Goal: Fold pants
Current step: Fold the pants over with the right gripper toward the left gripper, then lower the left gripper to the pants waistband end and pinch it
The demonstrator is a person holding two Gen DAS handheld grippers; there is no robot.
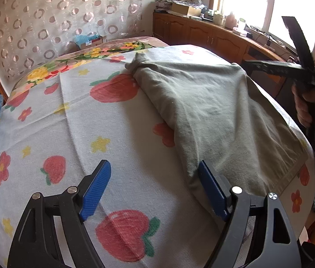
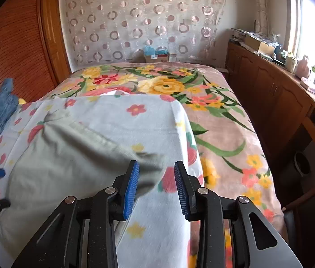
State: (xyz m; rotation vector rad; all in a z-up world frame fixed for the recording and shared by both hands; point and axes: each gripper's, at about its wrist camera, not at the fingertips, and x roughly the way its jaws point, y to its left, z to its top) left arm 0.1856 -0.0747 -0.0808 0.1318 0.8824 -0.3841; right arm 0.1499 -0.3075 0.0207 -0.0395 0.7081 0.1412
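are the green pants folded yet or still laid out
Partly folded: the green pants lie flat on the strawberry sheet as one wide panel, bunched at the far end. Neither tool grips them.

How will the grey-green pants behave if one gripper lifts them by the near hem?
Probably floppy: the pants lie flat with soft wrinkles and a bunched far end, so the unheld part should sag and drag. Likely light, since the cloth looks thin. They may tug the strawberry-print towel underneath, as both look like grippy fabric. Both the left gripper and right gripper are open, holding nothing.
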